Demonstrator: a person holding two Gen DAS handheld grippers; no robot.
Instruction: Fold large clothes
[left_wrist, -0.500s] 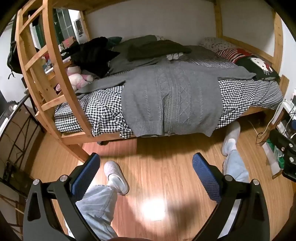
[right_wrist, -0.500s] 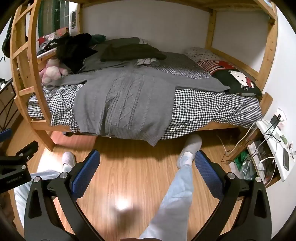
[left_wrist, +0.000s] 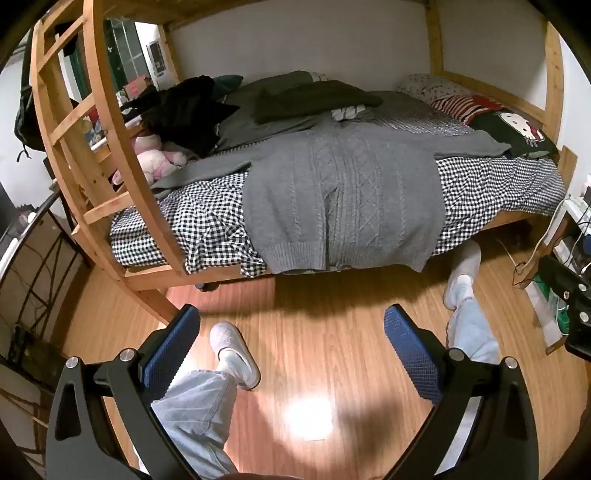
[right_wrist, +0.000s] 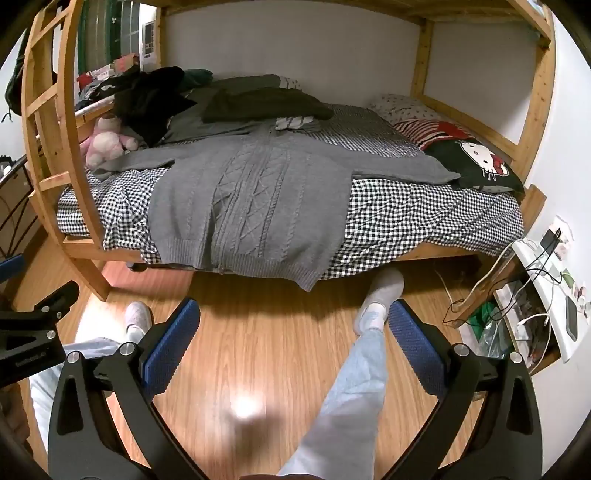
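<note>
A large grey cable-knit cardigan (left_wrist: 343, 199) (right_wrist: 251, 206) lies spread flat across the checked bed (left_wrist: 207, 221) (right_wrist: 424, 214), sleeves stretched out sideways and its hem hanging over the front edge. My left gripper (left_wrist: 291, 347) hangs open over the wooden floor, well short of the bed, with nothing between its blue pads (left_wrist: 413, 354). My right gripper (right_wrist: 293, 339) is likewise open and empty above the floor, in front of the cardigan's hem. The other gripper's black body shows at the right edge of the left wrist view and the left edge of the right wrist view.
A person's legs in light jeans (left_wrist: 199, 410) (right_wrist: 354, 387) and white shoes stand on the floor. A wooden ladder (left_wrist: 107, 173) rises at the bed's left end. Dark clothes (left_wrist: 184, 110), a pink plush toy (right_wrist: 103, 142) and pillows (right_wrist: 476, 162) lie on the bed. A cluttered shelf with cables (right_wrist: 535, 302) stands at the right.
Both views have barely shifted; the person's feet and the grippers stay nearly where they were. The cardigan has not moved.
</note>
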